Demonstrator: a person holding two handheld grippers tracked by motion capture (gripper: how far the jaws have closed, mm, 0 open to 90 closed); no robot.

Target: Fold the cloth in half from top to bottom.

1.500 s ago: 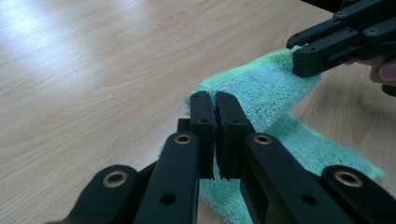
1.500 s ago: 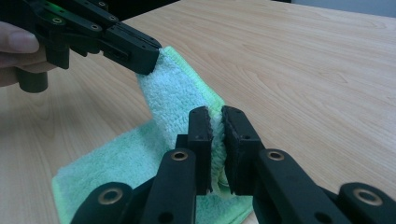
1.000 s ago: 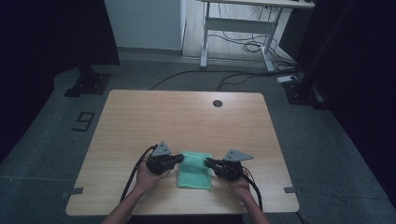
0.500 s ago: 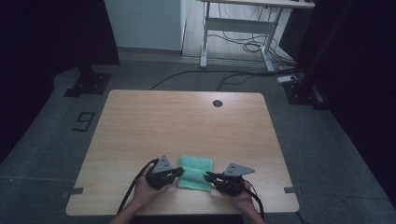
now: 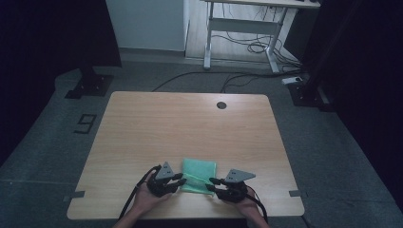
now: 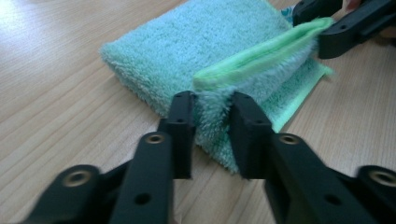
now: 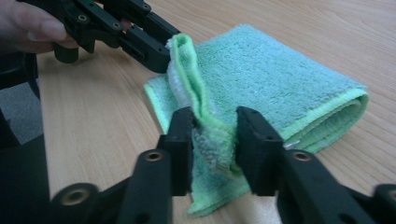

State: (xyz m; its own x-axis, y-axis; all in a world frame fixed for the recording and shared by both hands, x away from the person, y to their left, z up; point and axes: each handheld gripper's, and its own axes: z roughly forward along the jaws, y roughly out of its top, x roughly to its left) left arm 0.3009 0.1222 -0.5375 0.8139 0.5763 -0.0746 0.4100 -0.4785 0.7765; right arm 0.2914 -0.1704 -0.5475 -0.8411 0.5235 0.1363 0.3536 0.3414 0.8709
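**A:** Where does your towel sit right now?

**B:** Your folded green towel (image 5: 198, 175) lies on the wooden worktop (image 5: 190, 123) near the edge closest to you, between your two hands. It is a fluffy terry cloth, folded into several layers, with a brighter green hem along its border.

**A:** What is your left gripper doing?

**B:** Your left gripper (image 6: 212, 122) is at the towel's near left corner. A raised fold of the top layer stands between its jaws. The jaws have just been opening, and in the left gripper view the cloth fills the gap between them; whether the pads press on it I cannot tell for sure, but they look parted rather than clamped.

**A:** And your right gripper?

**B:** Your right gripper (image 7: 214, 135) is at the towel's near right corner, with the same lifted edge of cloth bunched between its jaws. Those jaws have also just been opening, and the pile hangs loosely between the pads.

**A:** How does the edge run between them?

**B:** The hemmed edge rises as a ridge from one gripper to the other, above the rest of the towel, which stays flat on the worktop. From above, your left gripper (image 5: 167, 182) and right gripper (image 5: 223, 186) both point inward at the towel.
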